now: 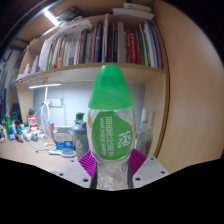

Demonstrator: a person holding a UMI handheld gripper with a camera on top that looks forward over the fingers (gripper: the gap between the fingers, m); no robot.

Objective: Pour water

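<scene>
Gripper view: claw clamped on clear plastic bottle, both purple pads pressed against lower sides. Bottle upright, held between the fingers, filling centre of view. Green cap on top, still closed. Green label with white print wrapped around the middle; clear ribbed base showing below, between the pads. Behind bottle: wooden bookshelf on wall, packed with upright books, more stacked flat on top. Bright ceiling light strip above shelf. Second light strip under shelf. Table below and to the left, crowded with small bottles and containers, too small to identify. Blue-lidded jar just left of held bottle, further back.
</scene>
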